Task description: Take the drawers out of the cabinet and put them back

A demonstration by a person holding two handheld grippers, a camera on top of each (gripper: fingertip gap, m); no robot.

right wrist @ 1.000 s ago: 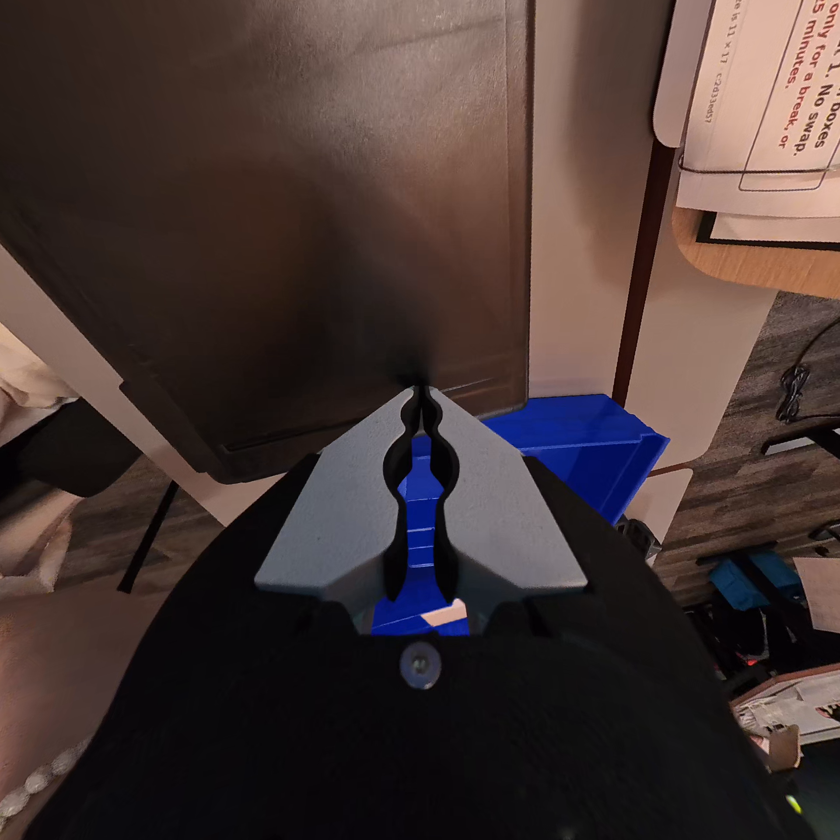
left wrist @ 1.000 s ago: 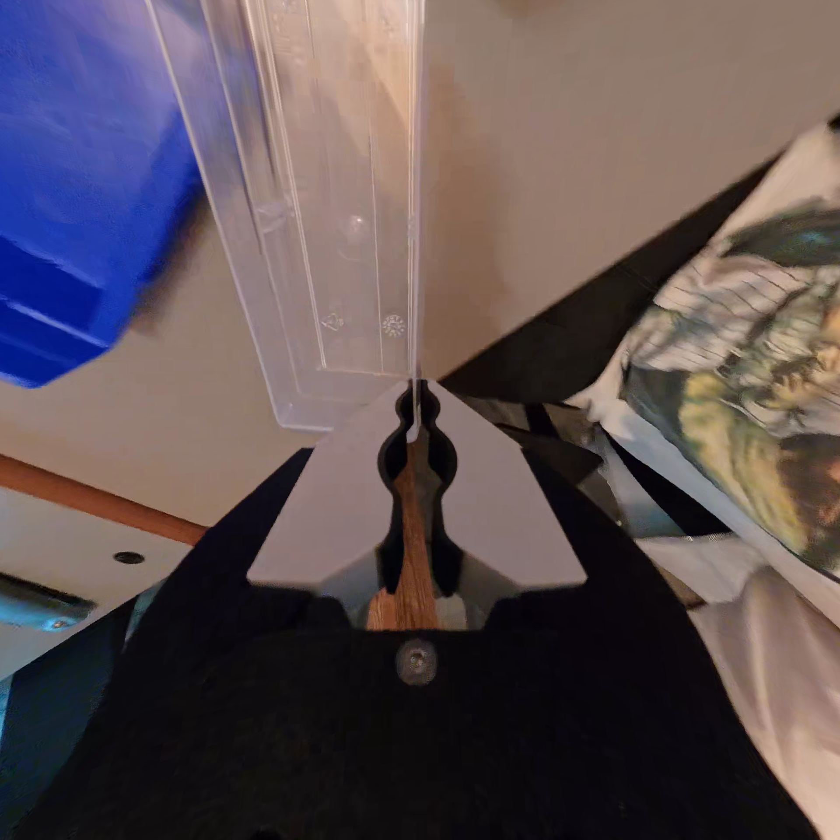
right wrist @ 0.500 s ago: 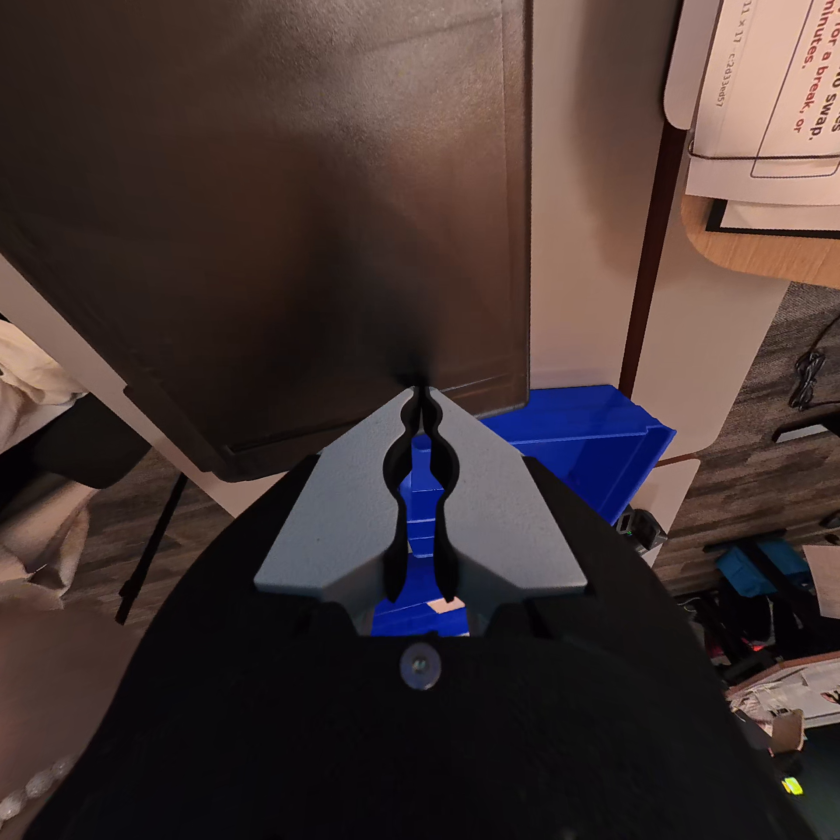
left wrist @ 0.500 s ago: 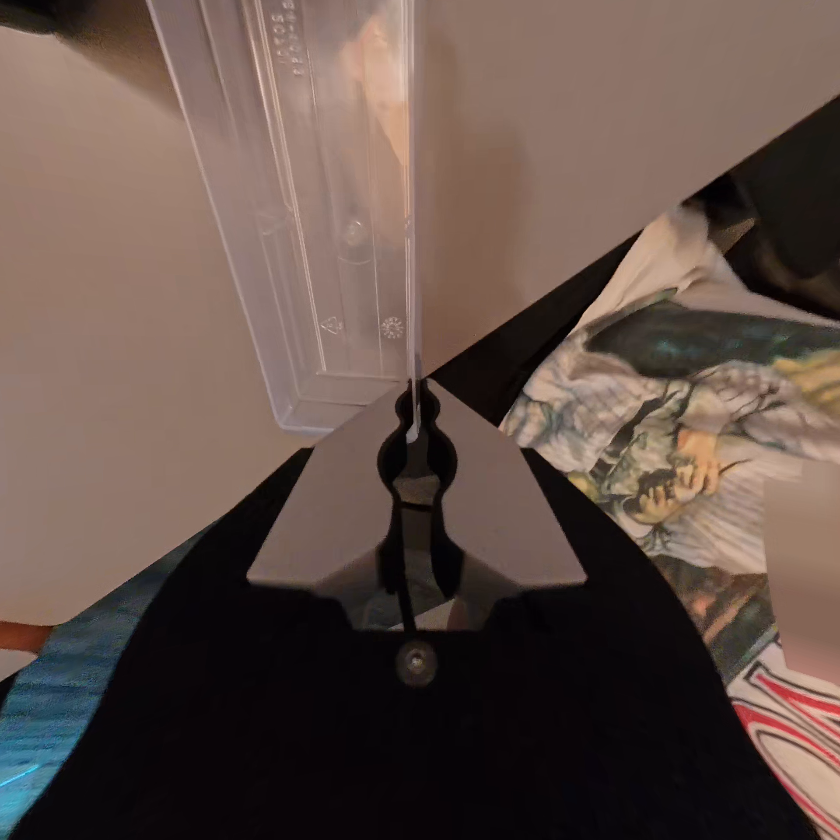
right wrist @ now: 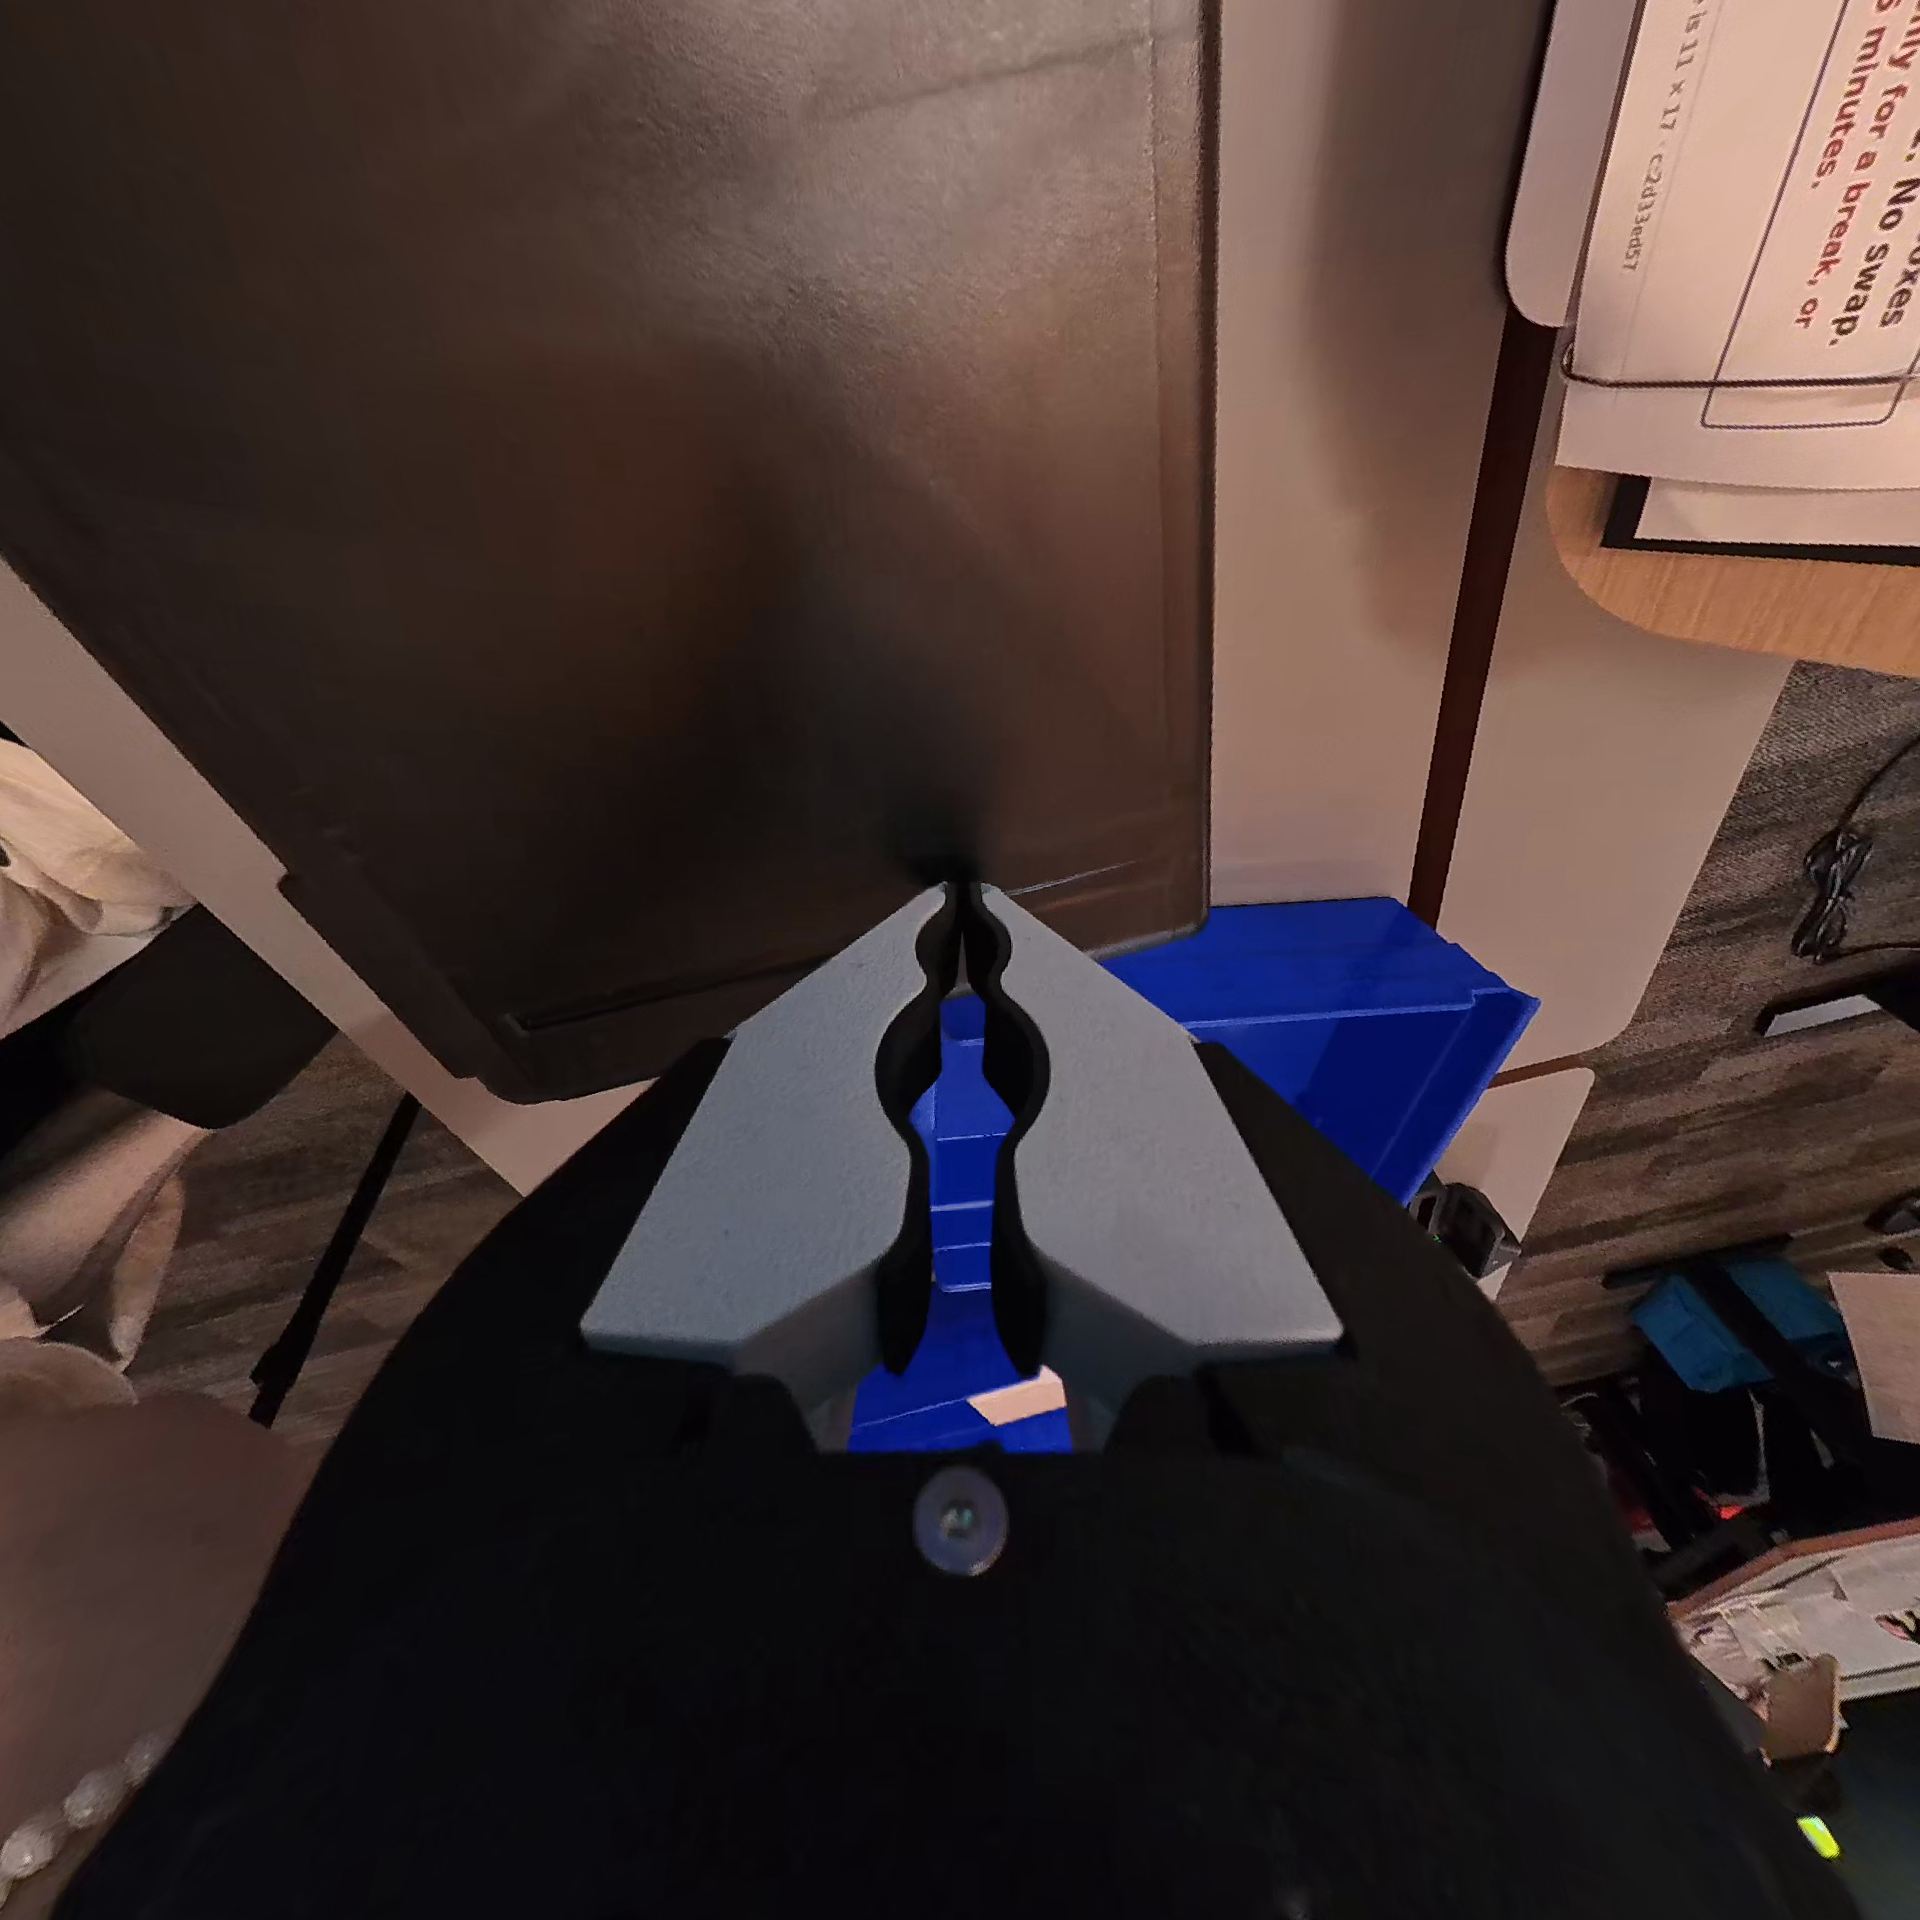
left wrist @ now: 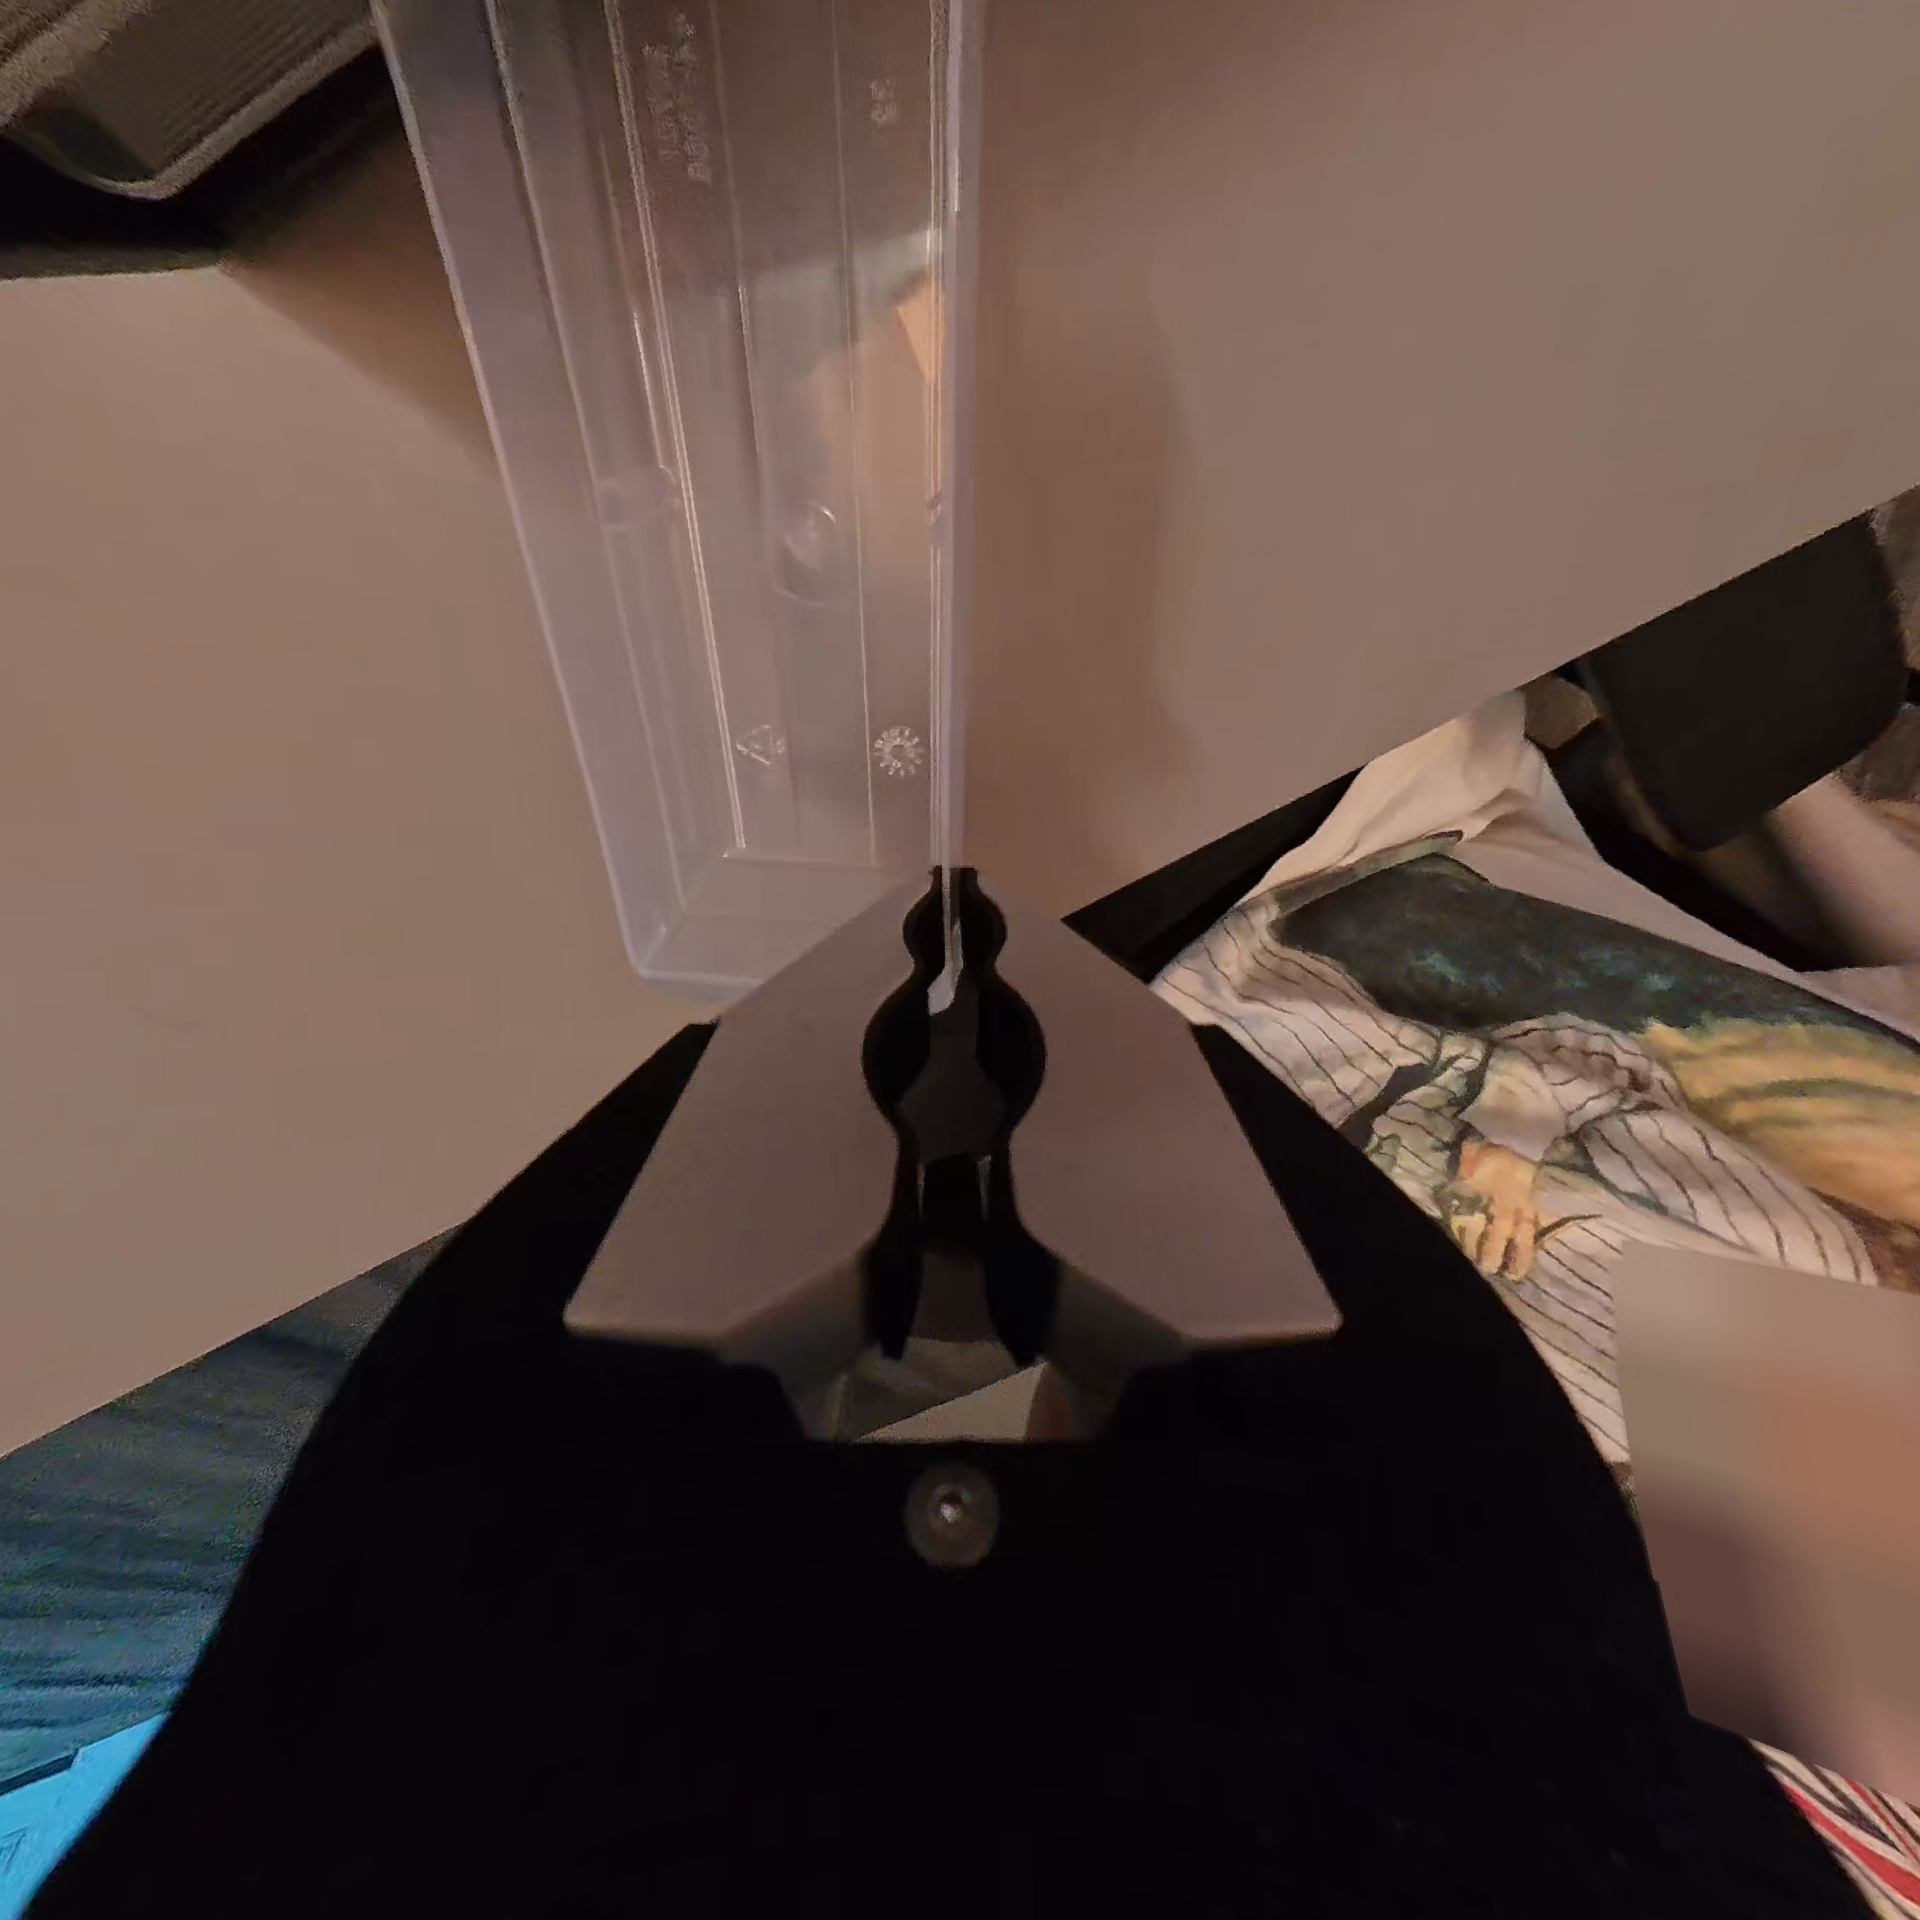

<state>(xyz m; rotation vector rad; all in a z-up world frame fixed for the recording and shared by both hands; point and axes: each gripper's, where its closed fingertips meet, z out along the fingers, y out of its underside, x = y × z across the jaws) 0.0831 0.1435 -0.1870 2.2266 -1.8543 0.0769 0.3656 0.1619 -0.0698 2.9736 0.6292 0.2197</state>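
Observation:
In the left wrist view my left gripper [left wrist: 951,883] is shut on the thin rim of a clear plastic drawer [left wrist: 727,468]. The drawer runs up and away from the fingertips, over a pale table top [left wrist: 1403,364]. In the right wrist view my right gripper [right wrist: 954,896] is shut on the lower edge of the black cabinet [right wrist: 623,468]. The cabinet's flat dark side fills the upper left of that view. The cabinet's openings do not show.
A blue bin [right wrist: 1330,1018] sits just behind the cabinet's lower corner. Printed sheets [right wrist: 1766,208] lie on a wooden board at the upper right. A printed cloth [left wrist: 1507,1039] lies below the table edge. Cluttered floor [right wrist: 1714,1351] shows at the lower right.
The left gripper has swung with the drawer held. The blue bin has left its view and the printed cloth has come in. The right view's background has drifted slightly; the cabinet stays in the grip.

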